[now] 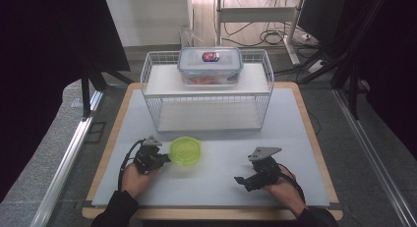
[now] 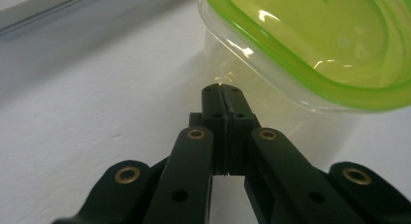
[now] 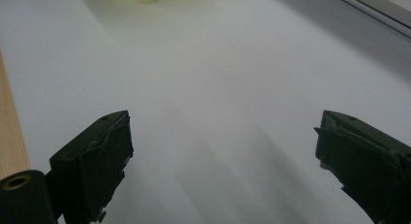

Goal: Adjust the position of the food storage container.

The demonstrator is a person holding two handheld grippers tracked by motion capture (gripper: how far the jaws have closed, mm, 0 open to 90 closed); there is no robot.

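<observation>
I hold a set of fingers in each hand over a white desk. My left fingers (image 2: pixel 223 90) are pressed together with nothing between them, their tips just beside the clear wall of a green-lidded container (image 2: pixel 310 44). That container (image 1: pixel 185 150) sits on the desk toward its near left, in front of a white wire rack (image 1: pixel 206 89). My right fingers (image 3: pixel 223 151) are spread wide apart and empty, low over bare desk (image 3: pixel 218 78) near the near right edge, well apart from the container. A clear blue-rimmed box (image 1: pixel 210 66) rests on the rack's top shelf.
</observation>
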